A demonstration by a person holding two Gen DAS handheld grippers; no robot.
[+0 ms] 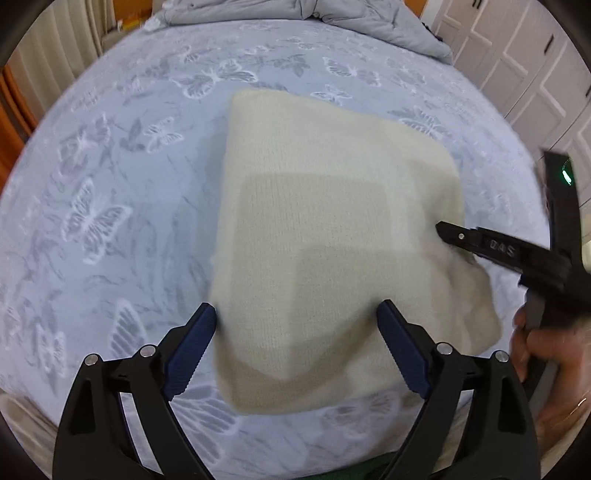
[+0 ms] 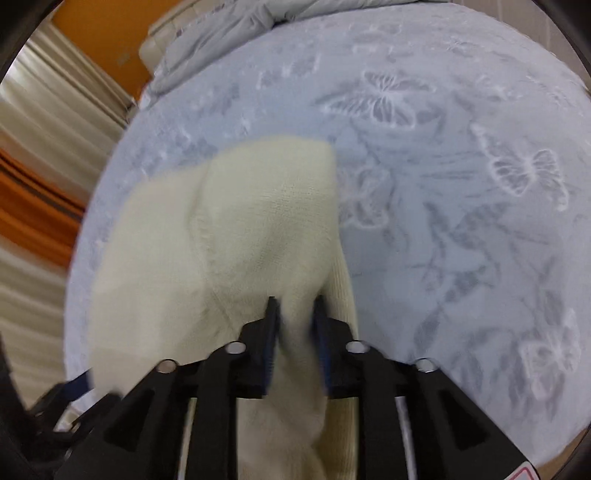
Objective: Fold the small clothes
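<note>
A cream knit garment [image 1: 332, 229] lies folded into a rough rectangle on the pale blue butterfly-print bed cover [image 1: 110, 184]. My left gripper [image 1: 295, 310] hovers over the garment's near part, open wide; its left fingertip [image 1: 207, 314] is at the cloth's left edge. My right gripper [image 1: 443, 230] comes in from the right at the garment's right edge, held by a person's hand [image 1: 535, 350]. In the right wrist view, the right gripper [image 2: 296, 308] has a raised fold of the garment [image 2: 240, 221] filling the narrow gap between its blue pads. The picture there is blurred.
A crumpled grey duvet [image 1: 351, 22] lies at the bed's far end. White wardrobe doors [image 1: 517, 62] stand to the right of the bed. Cream curtains [image 2: 37, 129] and an orange wall [image 2: 92, 33] are on the left. Bed cover [image 2: 461, 221] stretches bare to the garment's right.
</note>
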